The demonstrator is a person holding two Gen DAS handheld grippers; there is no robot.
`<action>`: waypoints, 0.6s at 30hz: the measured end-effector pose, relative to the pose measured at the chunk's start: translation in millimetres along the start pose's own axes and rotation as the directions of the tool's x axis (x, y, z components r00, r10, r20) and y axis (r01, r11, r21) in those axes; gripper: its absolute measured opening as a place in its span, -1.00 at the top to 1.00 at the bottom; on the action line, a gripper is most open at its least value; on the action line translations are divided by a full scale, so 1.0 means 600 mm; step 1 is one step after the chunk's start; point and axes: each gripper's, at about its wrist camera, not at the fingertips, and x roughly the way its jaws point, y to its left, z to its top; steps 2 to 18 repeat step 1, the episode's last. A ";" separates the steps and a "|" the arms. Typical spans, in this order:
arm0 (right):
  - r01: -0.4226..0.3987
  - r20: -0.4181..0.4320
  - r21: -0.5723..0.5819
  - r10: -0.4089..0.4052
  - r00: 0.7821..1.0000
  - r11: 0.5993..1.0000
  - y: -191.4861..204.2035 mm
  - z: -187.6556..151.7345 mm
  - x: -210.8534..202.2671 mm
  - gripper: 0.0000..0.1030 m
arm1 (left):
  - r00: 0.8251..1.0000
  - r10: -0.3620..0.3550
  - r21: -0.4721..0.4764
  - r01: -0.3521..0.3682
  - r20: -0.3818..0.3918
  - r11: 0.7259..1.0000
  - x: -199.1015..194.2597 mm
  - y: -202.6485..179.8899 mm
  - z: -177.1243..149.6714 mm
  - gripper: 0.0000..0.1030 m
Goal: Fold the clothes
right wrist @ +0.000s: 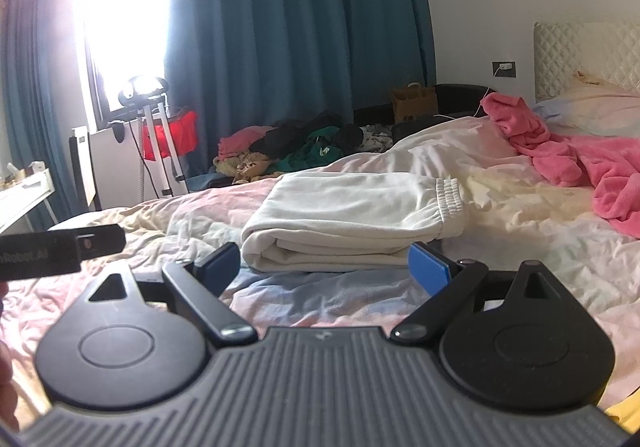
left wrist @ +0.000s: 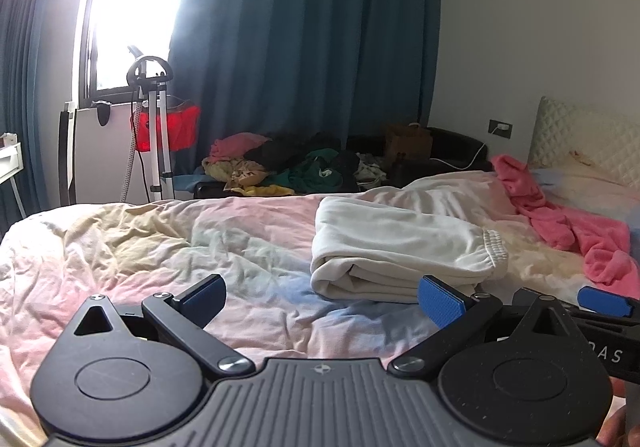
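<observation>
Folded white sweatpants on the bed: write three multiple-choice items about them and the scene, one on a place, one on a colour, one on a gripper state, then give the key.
1. Where does the pink garment lie relative to the folded white sweatpants?
A. To their right, toward the headboard
B. Underneath them
C. On the floor by the window

2. What colour are the curtains?
A. Yellow
B. Teal blue
C. White

3. What state is the right gripper in?
A. Shut on the sweatpants
B. Shut on the pink garment
C. Open, holding nothing

Key:
1 A, it sprawls on the bed right of the sweatpants, near the quilted headboard.
2 B, teal blue folds hang beside the window.
3 C, its blue pads stand wide apart, short of the sweatpants.
</observation>
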 end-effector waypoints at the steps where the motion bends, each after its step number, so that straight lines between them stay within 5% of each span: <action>1: -0.001 -0.001 0.001 0.001 1.000 1.000 0.000 0.000 0.000 -0.79 | 1.000 0.001 -0.005 -0.001 -0.003 1.000 0.000 0.001 0.000 -0.99; 18: -0.001 -0.001 0.001 0.001 1.000 1.000 0.000 0.000 0.000 -0.79 | 1.000 0.001 -0.005 -0.001 -0.003 1.000 0.000 0.001 0.000 -0.99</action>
